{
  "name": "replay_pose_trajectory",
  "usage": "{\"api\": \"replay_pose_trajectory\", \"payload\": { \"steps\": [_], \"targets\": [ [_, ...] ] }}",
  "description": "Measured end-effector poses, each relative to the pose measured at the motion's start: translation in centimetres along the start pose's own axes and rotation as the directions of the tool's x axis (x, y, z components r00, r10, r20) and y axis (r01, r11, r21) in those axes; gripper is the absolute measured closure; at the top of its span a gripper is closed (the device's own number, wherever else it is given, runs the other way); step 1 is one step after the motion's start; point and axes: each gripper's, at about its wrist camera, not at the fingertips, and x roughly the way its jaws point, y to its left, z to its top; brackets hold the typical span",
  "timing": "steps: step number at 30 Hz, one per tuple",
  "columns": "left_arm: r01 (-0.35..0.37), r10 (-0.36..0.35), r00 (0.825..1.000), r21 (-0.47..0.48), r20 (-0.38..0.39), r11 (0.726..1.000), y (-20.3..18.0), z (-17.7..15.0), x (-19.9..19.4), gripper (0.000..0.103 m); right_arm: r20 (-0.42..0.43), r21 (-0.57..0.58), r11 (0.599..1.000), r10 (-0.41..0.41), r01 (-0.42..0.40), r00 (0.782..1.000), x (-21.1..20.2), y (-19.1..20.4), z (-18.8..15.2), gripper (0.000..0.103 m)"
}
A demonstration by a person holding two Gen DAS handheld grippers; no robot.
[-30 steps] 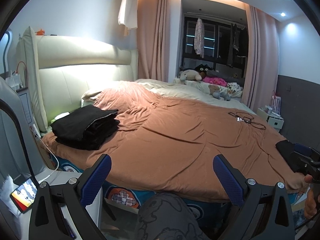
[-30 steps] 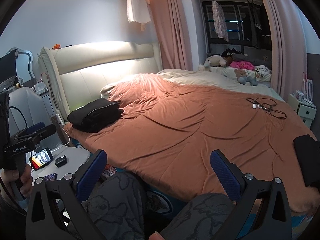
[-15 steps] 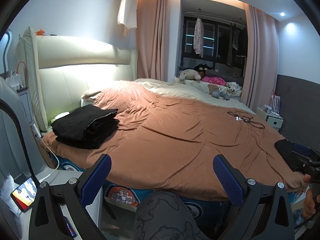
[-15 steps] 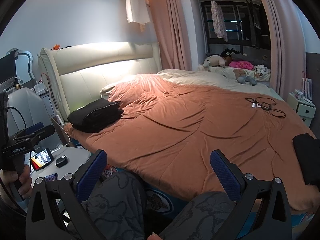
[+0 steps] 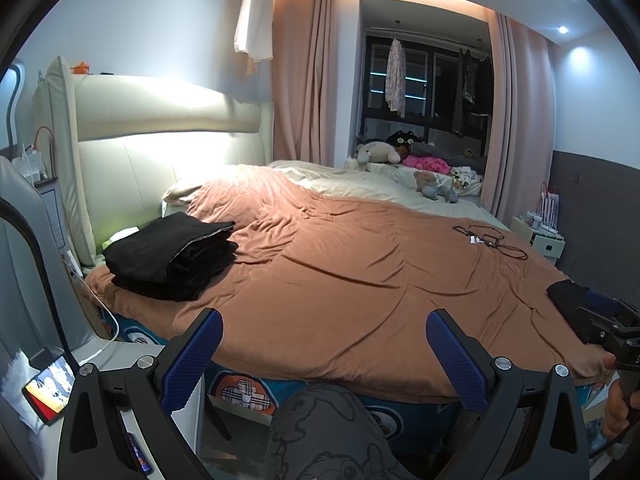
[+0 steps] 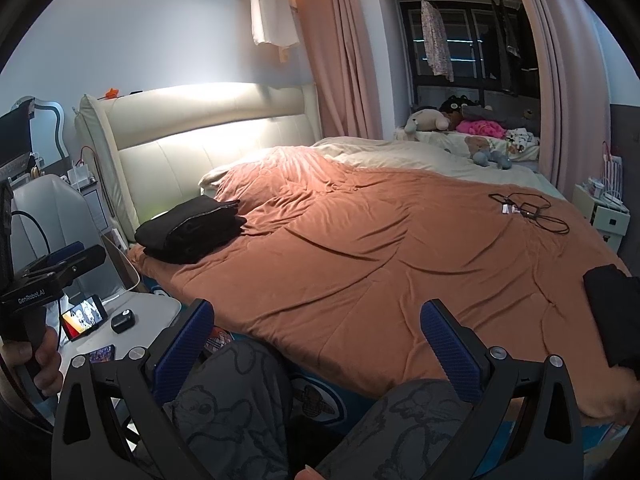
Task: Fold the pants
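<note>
A folded stack of black pants (image 5: 172,258) (image 6: 192,230) rests on the brown blanket (image 5: 352,276) (image 6: 380,264) near the cream headboard. More black cloth (image 5: 568,300) (image 6: 612,312) lies at the bed's right edge. My left gripper (image 5: 323,356) stands open in front of the bed's near edge, nothing between its blue pads. Likewise open and empty, my right gripper (image 6: 316,350) hovers over the person's patterned grey trouser legs (image 6: 240,408). In the left wrist view the right gripper shows at the far right beside the black cloth; the right wrist view has the left gripper at its left edge.
A black cable (image 5: 488,240) (image 6: 528,210) lies on the blanket's far right. Soft toys (image 5: 380,152) sit by the window. A bedside table (image 6: 132,312) holds a lit phone (image 6: 82,316) and a small black case. A white nightstand (image 5: 538,236) stands at the right.
Both views have shifted only slightly; the grippers stay open and the pants stack has not moved.
</note>
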Motion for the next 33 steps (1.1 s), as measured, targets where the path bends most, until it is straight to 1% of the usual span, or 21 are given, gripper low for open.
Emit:
{"api": "replay_pose_trajectory", "payload": {
  "steps": [17, 20, 33],
  "targets": [
    [-0.001, 0.001, 1.000, -0.004, 0.007, 1.000, -0.25, 0.28, -0.23, 0.000, 0.001, -0.004, 1.000, 0.002, -0.002, 1.000, -0.29, 0.25, -0.05, 0.000],
    [-0.013, 0.013, 1.000, -0.011, 0.013, 1.000, -0.22, 0.39, -0.36, 0.000, 0.001, -0.007, 1.000, 0.002, -0.002, 1.000, -0.42, 0.28, -0.04, 0.000],
    [-0.008, 0.008, 1.000, -0.015, 0.022, 1.000, -0.56, 0.63, -0.88, 0.000, 0.000, -0.006, 1.000, 0.002, -0.002, 1.000, -0.37, 0.32, 0.02, 0.000]
  ]
}}
